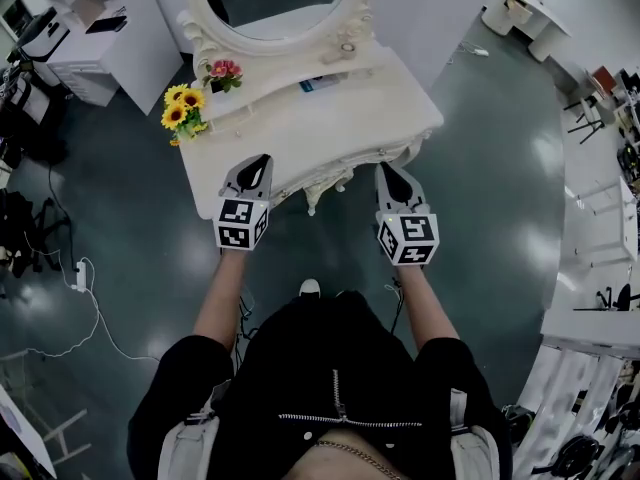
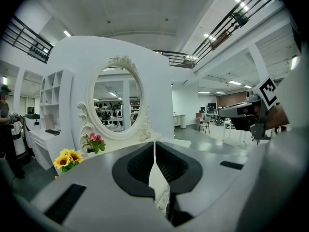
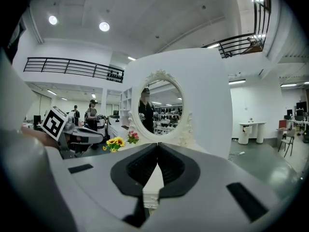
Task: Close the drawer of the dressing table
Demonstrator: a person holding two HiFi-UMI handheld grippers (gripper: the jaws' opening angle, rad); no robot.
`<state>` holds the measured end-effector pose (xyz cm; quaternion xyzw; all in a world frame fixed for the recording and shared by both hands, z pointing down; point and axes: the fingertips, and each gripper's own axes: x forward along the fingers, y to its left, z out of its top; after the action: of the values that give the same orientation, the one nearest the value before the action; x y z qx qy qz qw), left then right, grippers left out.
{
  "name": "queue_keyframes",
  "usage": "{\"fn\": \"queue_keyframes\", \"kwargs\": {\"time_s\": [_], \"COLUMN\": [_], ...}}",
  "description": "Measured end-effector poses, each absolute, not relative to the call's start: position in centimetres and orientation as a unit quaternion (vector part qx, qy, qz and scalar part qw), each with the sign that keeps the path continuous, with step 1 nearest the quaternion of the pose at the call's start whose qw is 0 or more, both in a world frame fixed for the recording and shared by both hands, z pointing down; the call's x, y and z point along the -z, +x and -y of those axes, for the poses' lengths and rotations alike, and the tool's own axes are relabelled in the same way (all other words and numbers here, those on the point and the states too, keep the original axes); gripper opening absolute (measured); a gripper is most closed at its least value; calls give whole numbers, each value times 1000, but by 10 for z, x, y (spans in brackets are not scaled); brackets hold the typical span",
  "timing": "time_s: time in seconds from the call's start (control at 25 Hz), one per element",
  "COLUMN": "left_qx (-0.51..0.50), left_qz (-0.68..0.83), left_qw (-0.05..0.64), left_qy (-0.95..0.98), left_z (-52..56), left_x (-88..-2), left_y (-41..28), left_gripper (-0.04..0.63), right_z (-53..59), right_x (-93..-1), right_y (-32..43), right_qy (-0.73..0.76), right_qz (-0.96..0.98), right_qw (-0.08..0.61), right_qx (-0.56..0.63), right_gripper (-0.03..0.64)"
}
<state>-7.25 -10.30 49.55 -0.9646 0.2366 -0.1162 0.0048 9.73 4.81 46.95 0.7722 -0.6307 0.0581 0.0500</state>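
Note:
The white dressing table (image 1: 330,118) with an oval mirror (image 1: 280,8) stands straight ahead in the head view. Its carved front edge (image 1: 325,180) faces me, and I cannot make out a drawer standing out from it. My left gripper (image 1: 262,160) is shut and empty, its tips at the front edge's left part. My right gripper (image 1: 386,168) is also shut and empty, at the right part of that edge. In the left gripper view the jaws of the left gripper (image 2: 154,145) meet over the tabletop (image 2: 166,141). In the right gripper view the right gripper (image 3: 158,147) is the same.
Sunflowers (image 1: 183,108) and pink flowers (image 1: 224,71) sit on the table's left corner. White desks (image 1: 90,43) stand at the far left, more white furniture (image 1: 600,218) at the right. Cables (image 1: 80,278) lie on the dark floor at left. People (image 3: 91,112) stand far back.

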Motion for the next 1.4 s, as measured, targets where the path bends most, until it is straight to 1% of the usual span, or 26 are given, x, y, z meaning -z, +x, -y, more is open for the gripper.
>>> {"fn": "queue_keyframes", "kwargs": {"time_s": [0.48,0.72,1.04,1.24,1.4], "left_qx": [128,137,138,131,126], "left_qz": [-282,-343,-444,-483,-495], "left_qw": [-4,-14,-32,-32,-30], "left_qy": [-951,-929,-885,-865,-859], "left_z": [178,233,291,314,323], "left_x": [-507,-505,-494,-487,-485], "left_y": [-39,-21,-13,-4,1], "left_gripper": [29,29,29,29,29], "right_z": [55,145,250,296,314], "right_x": [-474,-476,-470,-469,-468], "right_y": [148,180,209,229,231], "right_qy": [739,690,606,573,557], "right_qz": [670,720,791,816,827], "right_qw": [46,41,52,51,54], "right_qx": [-58,-64,-60,-61,-59], "right_gripper": [-5,-5,-5,-5,-5]}}
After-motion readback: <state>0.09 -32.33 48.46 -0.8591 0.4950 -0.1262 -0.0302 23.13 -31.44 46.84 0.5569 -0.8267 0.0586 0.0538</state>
